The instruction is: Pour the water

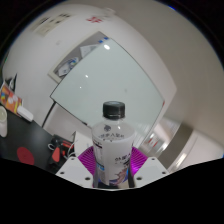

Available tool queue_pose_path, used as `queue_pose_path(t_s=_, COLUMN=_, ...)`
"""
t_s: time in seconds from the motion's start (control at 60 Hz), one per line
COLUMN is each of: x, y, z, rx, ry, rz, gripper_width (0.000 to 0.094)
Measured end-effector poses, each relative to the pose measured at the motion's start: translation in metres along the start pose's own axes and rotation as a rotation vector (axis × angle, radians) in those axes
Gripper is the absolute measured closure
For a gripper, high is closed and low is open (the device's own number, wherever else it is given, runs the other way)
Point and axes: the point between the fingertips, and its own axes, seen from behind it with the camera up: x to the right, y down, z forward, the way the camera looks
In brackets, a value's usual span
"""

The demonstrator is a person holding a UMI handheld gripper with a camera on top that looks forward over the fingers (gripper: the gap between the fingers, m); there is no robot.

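A clear water bottle with a black cap and a white printed label stands upright between my fingers. My gripper is shut on it, with the purple pads pressing on both sides of the bottle's lower body. The bottle's base is hidden below the fingers. The scene behind is tilted. No cup or other vessel shows in the gripper view.
A white tabletop lies beyond the bottle, slanted across the view. At the left sit a colourful packet and a small white object. A dark surface lies beside the left finger. A pale wall with a red-marked sheet is farther back.
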Motion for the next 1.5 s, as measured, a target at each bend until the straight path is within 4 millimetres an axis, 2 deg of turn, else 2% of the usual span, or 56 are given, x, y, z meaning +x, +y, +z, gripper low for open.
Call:
queue_pose_path(t_s=0.033, x=-0.003, y=-0.023, z=0.004, rx=0.035, ry=0.018, rz=-0.089, gripper_width=0.0547)
queue_pose_path(t_s=0.05, x=-0.009, y=-0.038, z=-0.004, rx=0.047, ry=0.037, rz=-0.140, gripper_width=0.0546)
queue_pose_path(t_s=0.1, x=-0.028, y=-0.073, z=-0.008, rx=0.098, ry=0.053, rz=-0.274, gripper_width=0.0546)
queue_pose_path(t_s=0.183, x=-0.074, y=-0.121, z=-0.014, rx=0.193, ry=0.049, rz=-0.521, gripper_width=0.0545)
queue_pose_path(t_s=0.233, x=-0.109, y=-0.139, z=-0.017, rx=0.238, ry=0.037, rz=-0.675, gripper_width=0.0547)
queue_pose_path(t_s=0.333, x=-0.182, y=-0.148, z=-0.020, rx=0.304, ry=-0.012, rz=-0.966, gripper_width=0.0545)
queue_pose_path(t_s=0.45, x=-0.255, y=-0.139, z=-0.025, rx=0.383, ry=-0.072, rz=-1.245, gripper_width=0.0547)
queue_pose_path(t_s=0.5, x=-0.277, y=-0.133, z=-0.028, rx=0.403, ry=-0.100, rz=-1.327, gripper_width=0.0546)
queue_pose_path(t_s=0.517, x=-0.277, y=-0.122, z=-0.027, rx=0.413, ry=-0.108, rz=-1.342, gripper_width=0.0548)
queue_pose_path(t_s=0.533, x=-0.287, y=-0.127, z=-0.031, rx=0.410, ry=-0.108, rz=-1.366, gripper_width=0.0540)
queue_pose_path(t_s=0.617, x=-0.309, y=-0.123, z=-0.038, rx=0.439, ry=-0.132, rz=-1.437, gripper_width=0.0545)
queue_pose_path(t_s=0.65, x=-0.309, y=-0.116, z=-0.037, rx=0.452, ry=-0.144, rz=-1.449, gripper_width=0.0546)
queue_pose_path(t_s=0.667, x=-0.316, y=-0.118, z=-0.040, rx=0.455, ry=-0.149, rz=-1.451, gripper_width=0.0546)
queue_pose_path(t_s=0.733, x=-0.318, y=-0.120, z=-0.044, rx=0.457, ry=-0.153, rz=-1.451, gripper_width=0.0544)
queue_pose_path(t_s=0.8, x=-0.314, y=-0.124, z=-0.046, rx=0.456, ry=-0.159, rz=-1.407, gripper_width=0.0545)
queue_pose_path(t_s=0.867, x=-0.302, y=-0.133, z=-0.047, rx=0.437, ry=-0.170, rz=-1.311, gripper_width=0.0547)
queue_pose_path(t_s=0.95, x=-0.281, y=-0.154, z=-0.054, rx=0.421, ry=-0.175, rz=-1.120, gripper_width=0.0546)
queue_pose_path(t_s=1.117, x=-0.226, y=-0.203, z=-0.055, rx=0.375, ry=-0.264, rz=-0.547, gripper_width=0.0544)
queue_pose_path(t_s=1.183, x=-0.211, y=-0.212, z=-0.052, rx=0.333, ry=-0.322, rz=-0.278, gripper_width=0.0544)
queue_pose_path(t_s=1.217, x=-0.211, y=-0.211, z=-0.051, rx=0.312, ry=-0.371, rz=-0.148, gripper_width=0.0543)
queue_pose_path(t_s=1.233, x=-0.213, y=-0.217, z=-0.059, rx=0.299, ry=-0.382, rz=-0.088, gripper_width=0.0542)
queue_pose_path(t_s=1.25, x=-0.204, y=-0.208, z=-0.051, rx=0.290, ry=-0.419, rz=-0.008, gripper_width=0.0543)
queue_pose_path(t_s=1.317, x=-0.206, y=-0.193, z=-0.046, rx=0.208, ry=-0.493, rz=0.224, gripper_width=0.0543)
queue_pose_path(t_s=1.333, x=-0.206, y=-0.186, z=-0.044, rx=0.187, ry=-0.500, rz=0.270, gripper_width=0.0544)
queue_pose_path(t_s=1.367, x=-0.220, y=-0.180, z=-0.045, rx=0.141, ry=-0.496, rz=0.343, gripper_width=0.0543)
queue_pose_path(t_s=1.383, x=-0.207, y=-0.169, z=-0.038, rx=0.122, ry=-0.520, rz=0.381, gripper_width=0.0543)
queue_pose_path(t_s=1.433, x=-0.210, y=-0.147, z=-0.031, rx=0.080, ry=-0.545, rz=0.457, gripper_width=0.0543)
queue_pose_path(t_s=1.45, x=-0.212, y=-0.140, z=-0.029, rx=0.067, ry=-0.552, rz=0.475, gripper_width=0.0543)
queue_pose_path(t_s=1.467, x=-0.227, y=-0.136, z=-0.032, rx=0.057, ry=-0.544, rz=0.484, gripper_width=0.0544)
queue_pose_path(t_s=1.5, x=-0.239, y=-0.127, z=-0.032, rx=0.027, ry=-0.554, rz=0.497, gripper_width=0.0544)
